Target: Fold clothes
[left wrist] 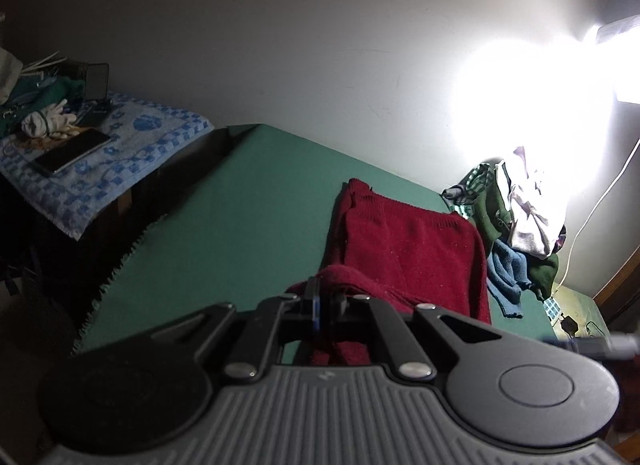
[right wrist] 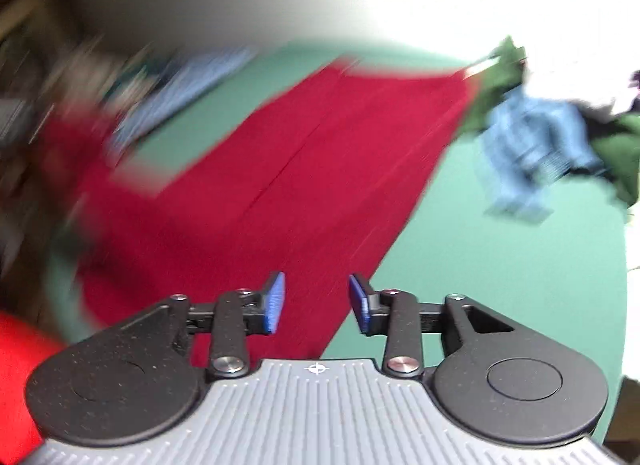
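Note:
A dark red knitted sweater [left wrist: 408, 249] lies on the green bed cover [left wrist: 240, 205], partly folded. My left gripper [left wrist: 326, 297] is shut on a bunched near edge of it, with red fabric pinched between the blue pads and hanging below them. In the right wrist view, which is motion-blurred, the red sweater [right wrist: 320, 165] stretches away across the green cover [right wrist: 500, 265]. My right gripper [right wrist: 316, 301] hovers over its near end. It is open, its blue pads [right wrist: 276, 303] stand apart, and nothing is between them.
A pile of other clothes [left wrist: 516, 233] in green, blue and white sits at the far right by the wall, also the pile [right wrist: 532, 145]. A side table with a blue patterned towel [left wrist: 120, 153] holds a phone [left wrist: 72, 151]. A white cable [left wrist: 592, 217] hangs below strong lamp glare.

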Demonstrator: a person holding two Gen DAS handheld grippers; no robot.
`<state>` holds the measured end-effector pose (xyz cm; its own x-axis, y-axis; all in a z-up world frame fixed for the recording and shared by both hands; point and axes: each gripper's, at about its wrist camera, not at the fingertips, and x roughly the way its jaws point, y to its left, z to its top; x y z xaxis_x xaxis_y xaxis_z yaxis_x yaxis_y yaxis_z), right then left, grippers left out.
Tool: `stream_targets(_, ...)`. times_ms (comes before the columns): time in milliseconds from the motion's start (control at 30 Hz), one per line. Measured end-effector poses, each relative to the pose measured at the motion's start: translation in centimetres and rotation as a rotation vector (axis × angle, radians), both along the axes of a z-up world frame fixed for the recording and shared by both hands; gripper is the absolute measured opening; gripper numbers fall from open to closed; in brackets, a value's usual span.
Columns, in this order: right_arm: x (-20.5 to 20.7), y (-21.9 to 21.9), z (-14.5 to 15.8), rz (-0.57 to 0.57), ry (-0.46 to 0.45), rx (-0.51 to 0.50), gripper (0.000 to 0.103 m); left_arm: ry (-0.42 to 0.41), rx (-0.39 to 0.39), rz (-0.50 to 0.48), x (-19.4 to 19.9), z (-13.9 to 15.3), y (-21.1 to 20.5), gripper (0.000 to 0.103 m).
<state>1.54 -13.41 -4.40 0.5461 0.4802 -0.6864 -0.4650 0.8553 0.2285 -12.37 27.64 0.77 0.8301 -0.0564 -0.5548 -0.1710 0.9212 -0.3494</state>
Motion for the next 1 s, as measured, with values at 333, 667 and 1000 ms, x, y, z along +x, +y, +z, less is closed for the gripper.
stream_targets(333,19.3,0.5,-2.7,-0.357,-0.023,0.094,0.04,0.0,0.006,0.023,-1.6,1.0,-0.4,0.002)
stream_targets(667,22.2,3.0,-2.8,-0.316,-0.004,0.093,0.002,-0.018,-0.018,0.049,-2.5,1.3,0.1,0.002)
stream_targets(1000,23.8,5.0,-2.5,-0.418,-0.129,-0.043,0.054,-0.008,-0.026,0.086,-3.9,1.5,1.3,0.001)
